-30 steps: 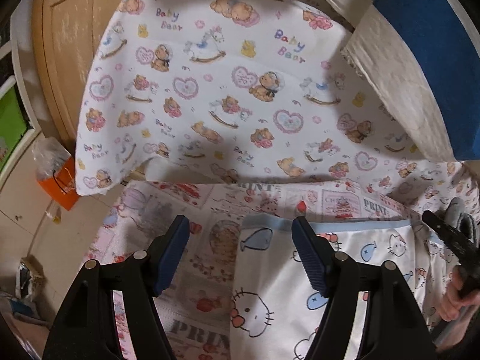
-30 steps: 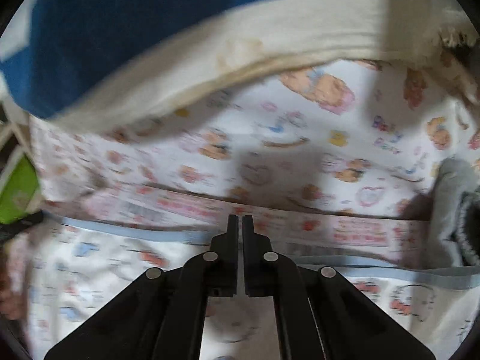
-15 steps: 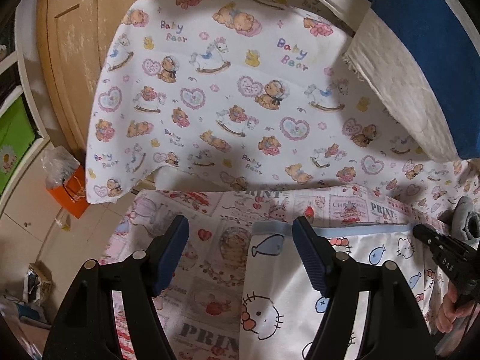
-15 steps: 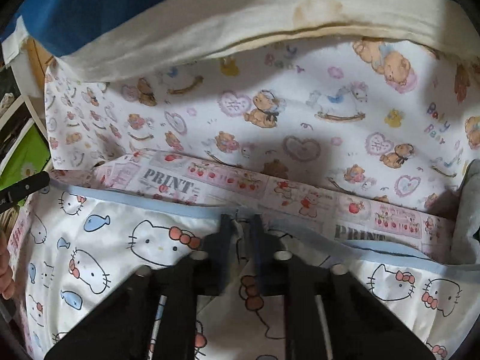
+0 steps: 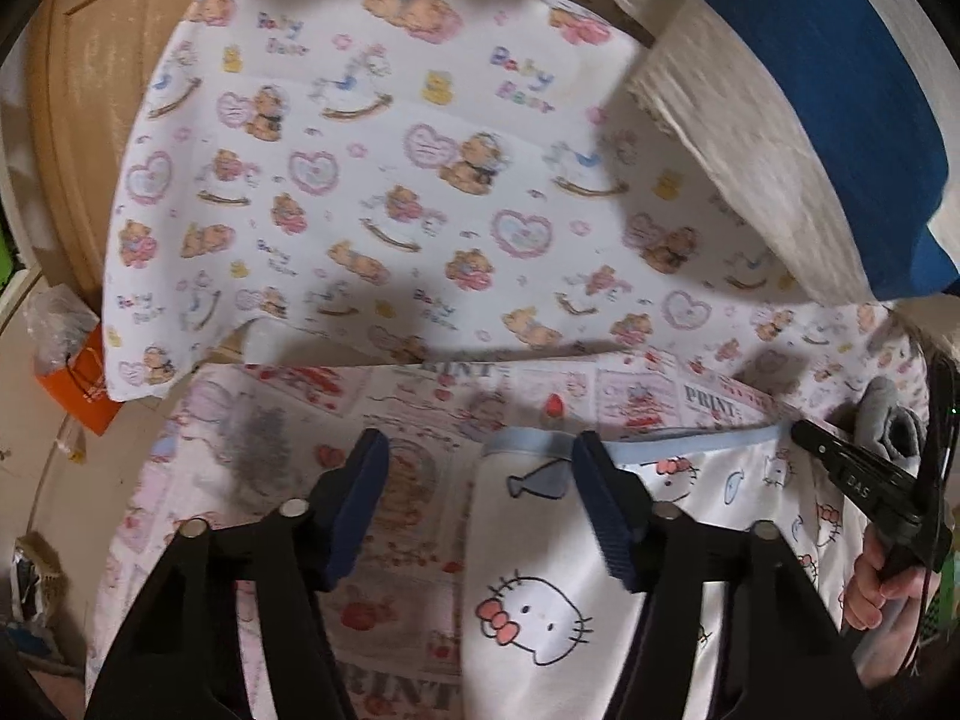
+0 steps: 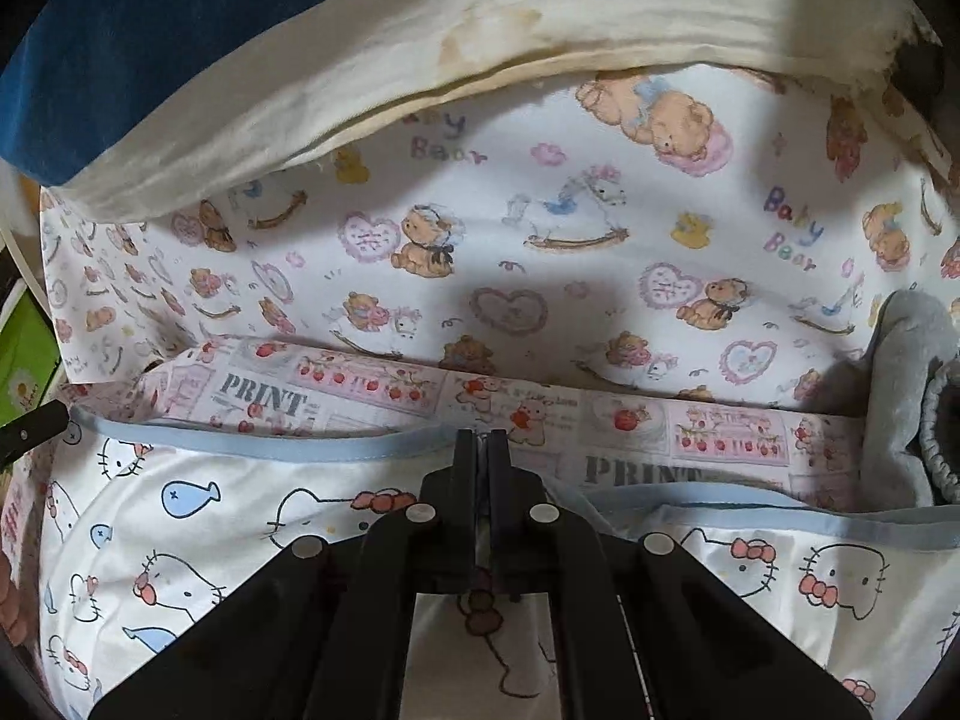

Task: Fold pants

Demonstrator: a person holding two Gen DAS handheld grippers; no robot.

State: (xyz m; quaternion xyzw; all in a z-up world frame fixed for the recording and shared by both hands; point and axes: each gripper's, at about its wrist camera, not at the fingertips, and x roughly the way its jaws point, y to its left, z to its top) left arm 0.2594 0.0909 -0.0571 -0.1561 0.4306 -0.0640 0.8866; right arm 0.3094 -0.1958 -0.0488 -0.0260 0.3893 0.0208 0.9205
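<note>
The pants [image 5: 540,588], white cotton printed with cats and fish, lay flat on a patterned sheet [image 5: 420,516], filling the view from 6 to 3 o'clock, with the pale-blue waistband [image 6: 270,441] stretched across the middle of the right wrist view. They were judged light, limp and non-slippery, best taken at the banded hem, where the cloth is doubled and firmer.

The left gripper [image 5: 480,498] was seen closing, its jaws astride the waistband corner, the pads not yet pressing it. The right gripper [image 6: 480,456] was clamped shut on the waistband at centre.

A bear-print cushion [image 5: 390,180] rose at 12 o'clock, a blue pillow [image 5: 840,90] at 1 o'clock, and a grey garment [image 6: 900,390] at 3 o'clock. Room for folding was judged tight at the far side and freer toward the near edge.
</note>
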